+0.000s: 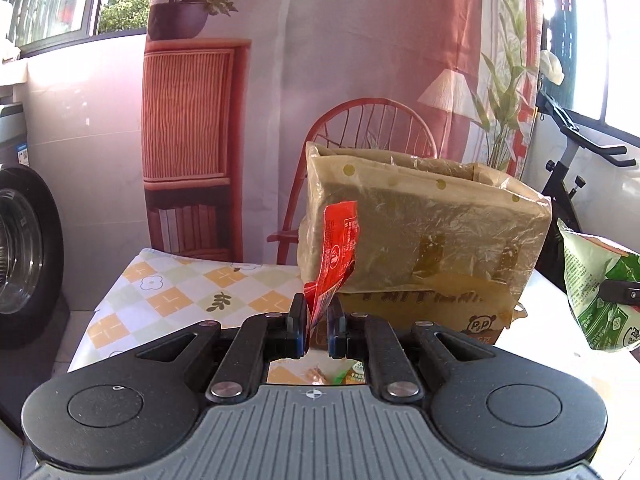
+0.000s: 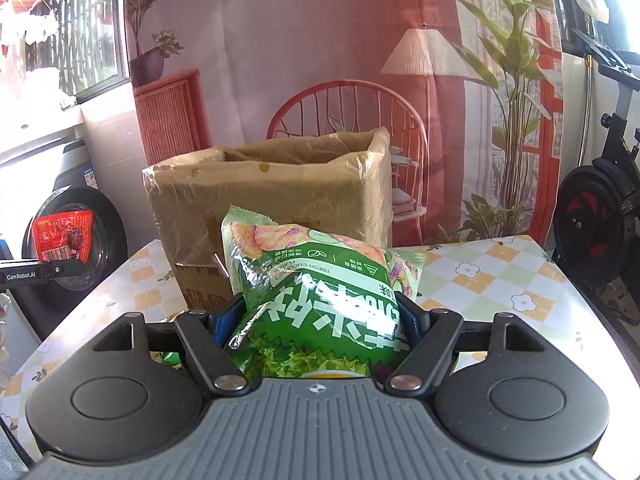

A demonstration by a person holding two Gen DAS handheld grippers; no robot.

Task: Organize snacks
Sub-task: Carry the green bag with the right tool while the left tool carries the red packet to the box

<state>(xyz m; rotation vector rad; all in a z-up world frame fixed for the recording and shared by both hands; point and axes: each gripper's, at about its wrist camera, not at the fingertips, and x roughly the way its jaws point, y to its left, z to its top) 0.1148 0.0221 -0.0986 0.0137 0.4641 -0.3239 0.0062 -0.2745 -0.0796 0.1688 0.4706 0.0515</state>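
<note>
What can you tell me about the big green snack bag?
The green snack bag is a puffy, shiny plastic pack, sealed with a crimped edge. It has white lettering, pictures of pinkish chips and cucumber slices, and leafy greens printed near the bottom. The right gripper squeezes it from both sides and holds it up above the checked tablecloth, in front of the open cardboard box. It is not in the box yet.

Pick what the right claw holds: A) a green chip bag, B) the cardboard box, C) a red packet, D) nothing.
A: the right claw is shut on the green chip bag, in front of the box; the red packet is in the left claw.
</note>
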